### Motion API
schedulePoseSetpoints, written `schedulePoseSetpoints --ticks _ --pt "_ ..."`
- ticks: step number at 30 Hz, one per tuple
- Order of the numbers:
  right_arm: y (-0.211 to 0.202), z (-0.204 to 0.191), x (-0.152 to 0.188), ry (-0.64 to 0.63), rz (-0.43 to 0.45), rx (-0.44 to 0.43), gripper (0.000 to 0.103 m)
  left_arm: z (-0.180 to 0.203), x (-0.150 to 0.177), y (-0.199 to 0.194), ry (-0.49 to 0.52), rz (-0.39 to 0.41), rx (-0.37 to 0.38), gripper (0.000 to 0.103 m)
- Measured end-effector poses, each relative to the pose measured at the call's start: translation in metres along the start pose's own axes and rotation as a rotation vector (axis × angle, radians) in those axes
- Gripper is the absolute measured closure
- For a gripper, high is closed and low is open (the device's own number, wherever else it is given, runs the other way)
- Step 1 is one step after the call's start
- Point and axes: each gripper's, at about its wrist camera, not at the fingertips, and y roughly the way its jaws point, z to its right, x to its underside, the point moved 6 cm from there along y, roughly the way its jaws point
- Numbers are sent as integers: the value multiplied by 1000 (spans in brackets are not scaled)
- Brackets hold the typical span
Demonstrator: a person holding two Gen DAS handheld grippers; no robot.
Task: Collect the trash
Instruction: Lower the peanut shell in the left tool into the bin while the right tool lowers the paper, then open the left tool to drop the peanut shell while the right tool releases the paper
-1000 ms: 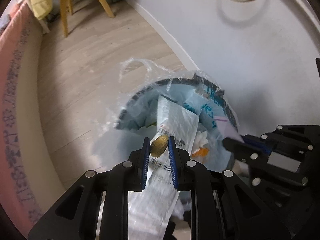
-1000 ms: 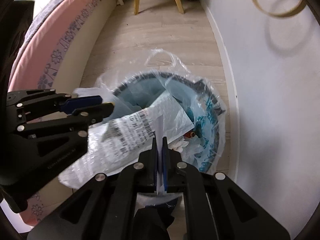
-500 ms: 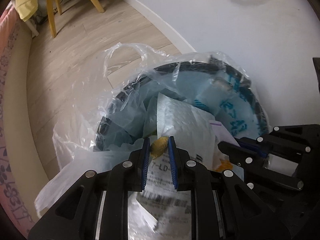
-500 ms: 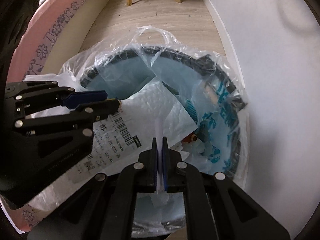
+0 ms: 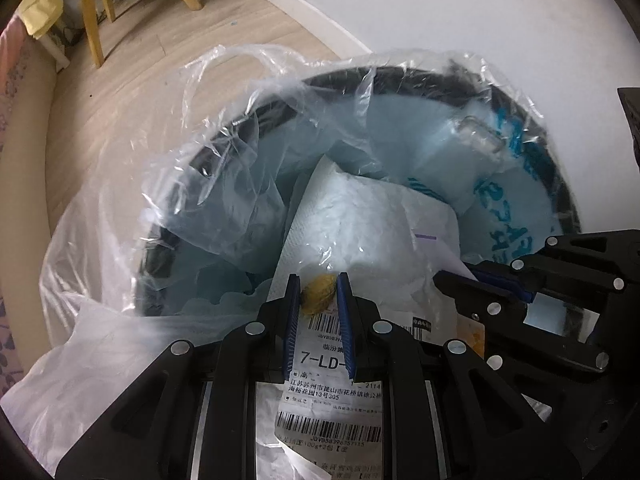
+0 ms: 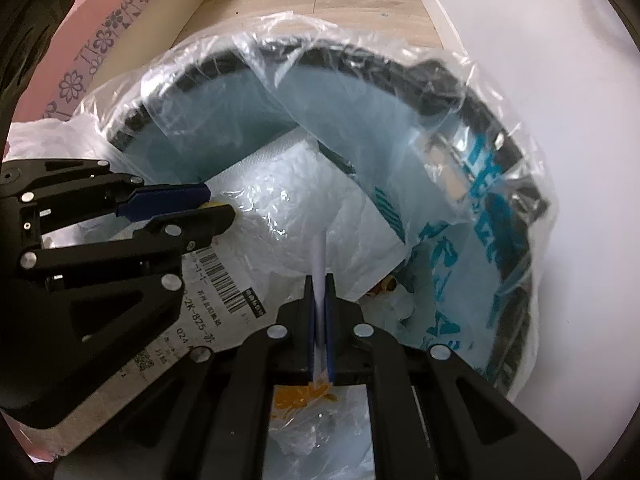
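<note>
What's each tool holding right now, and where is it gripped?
Left tool pinches a small yellowish lump across its middle. Right tool pinches a thin white sheet by its near edge.

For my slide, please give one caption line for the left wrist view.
Left gripper holding a small yellow-brown scrap over the lined trash bin.

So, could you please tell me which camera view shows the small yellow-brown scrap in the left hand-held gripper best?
The left wrist view: the yellow-brown scrap sits front-on between the left hand-held gripper's blue pads, above the bubble mailer. The right wrist view sees that gripper side-on, showing only a yellow sliver at its fingertips.
</note>
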Motion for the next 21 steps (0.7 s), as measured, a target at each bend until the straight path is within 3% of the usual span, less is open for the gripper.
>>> schedulePoseSetpoints --ticks 10,14,18,21 --pt "-2 -7 -5 -36 -1 -7 97 0 -6 -2 -22 -10 9 84" --pt "-9 -10 -10 -66 19 28 96 -5 -12 -10 -46 8 1 53" --pt "-18 -11 -15 -88 33 51 80 -6 -15 -22 -39 26 -9 43" --pt "-26 -8 -16 -94 44 45 60 -7 -18 -31 -26 35 -14 37"
